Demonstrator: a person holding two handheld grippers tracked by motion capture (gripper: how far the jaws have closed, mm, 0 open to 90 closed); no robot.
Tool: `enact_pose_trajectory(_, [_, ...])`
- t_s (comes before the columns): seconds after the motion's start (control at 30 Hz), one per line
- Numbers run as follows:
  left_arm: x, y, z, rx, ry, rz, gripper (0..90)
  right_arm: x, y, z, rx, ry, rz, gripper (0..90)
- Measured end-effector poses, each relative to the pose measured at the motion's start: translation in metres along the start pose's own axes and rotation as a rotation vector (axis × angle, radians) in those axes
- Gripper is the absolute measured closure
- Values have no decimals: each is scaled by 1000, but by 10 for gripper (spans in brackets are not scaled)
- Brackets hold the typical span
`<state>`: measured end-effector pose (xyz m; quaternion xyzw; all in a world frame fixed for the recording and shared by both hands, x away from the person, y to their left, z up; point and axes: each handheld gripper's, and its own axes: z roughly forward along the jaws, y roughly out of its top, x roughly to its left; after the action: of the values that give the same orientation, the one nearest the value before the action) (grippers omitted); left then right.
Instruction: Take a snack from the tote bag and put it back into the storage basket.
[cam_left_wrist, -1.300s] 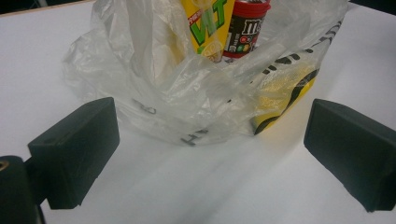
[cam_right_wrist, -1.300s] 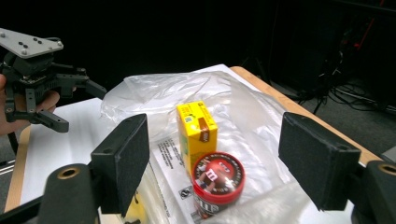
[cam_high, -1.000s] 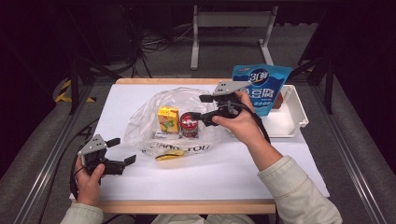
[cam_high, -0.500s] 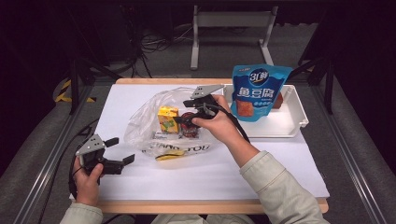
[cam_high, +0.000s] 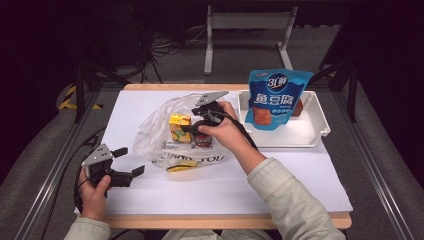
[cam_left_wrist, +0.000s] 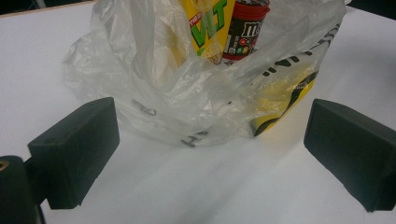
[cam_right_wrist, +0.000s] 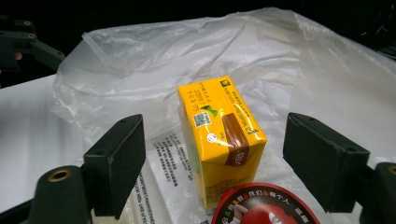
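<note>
Dark floor and cables surround the table (cam_high: 150, 210), its top covered by a white sheet, and we're right over the action. Biggest thing on it: the clear plastic bag (cam_high: 165, 132), crumpled and open, lying near the middle with black and yellow print along its near edge. To its right sits a white tray (cam_high: 315, 125) with a blue pouch (cam_high: 277, 97) standing upright inside, leaning on the far wall. Inside the bag, a yellow carton (cam_high: 179, 127) stands upright, and just beside it, on the person's side, a red-lidded cup (cam_high: 202, 139). Now the right gripper (cam_right_wrist: 212, 154): it's at the bag's mouth, jaws wide and just been opening further, and in the right gripper view the carton stands between the two black pads with clear gaps on both sides, neither pad touching it, the cup's lid (cam_right_wrist: 264, 205) low in front. Over at the near left corner, the left gripper (cam_left_wrist: 210, 154) rests low over the sheet, jaws spread wide with nothing between them, pointing at the bag, well apart from it.
</note>
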<state>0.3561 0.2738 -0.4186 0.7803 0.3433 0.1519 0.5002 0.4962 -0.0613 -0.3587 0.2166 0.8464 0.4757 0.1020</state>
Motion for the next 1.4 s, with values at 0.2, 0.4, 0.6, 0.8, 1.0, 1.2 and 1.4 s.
enact_pose_trajectory(0.2, [0, 0, -1, -3, 0, 1, 38, -2, -2, 10, 31, -15, -5, 222])
enact_pose_trajectory(0.4, [0, 0, 0, 0, -3, 1, 38, -4, -2, 17, 52, -12, 1, 225])
enact_pose_trajectory(0.6, [1, 0, 0, -1, -2, 0, 38, -6, -5, 27, 83, 3, 3, 223])
enact_pose_trajectory(0.8, [0, 0, 0, 3, -4, 0, 38, -7, -6, 37, 103, -6, -2, 226])
enact_pose_trajectory(1.0, [1, 0, 1, 1, -5, 3, 38, -6, -1, 45, 126, -8, -25, 227])
enact_pose_trajectory(1.2, [1, -1, -1, -1, -2, -3, 38, -5, 3, 52, 137, -6, -54, 266])
enact_pose_trajectory(1.4, [2, -2, -1, 0, -2, -2, 38, -5, 4, 54, 169, 13, -86, 394])
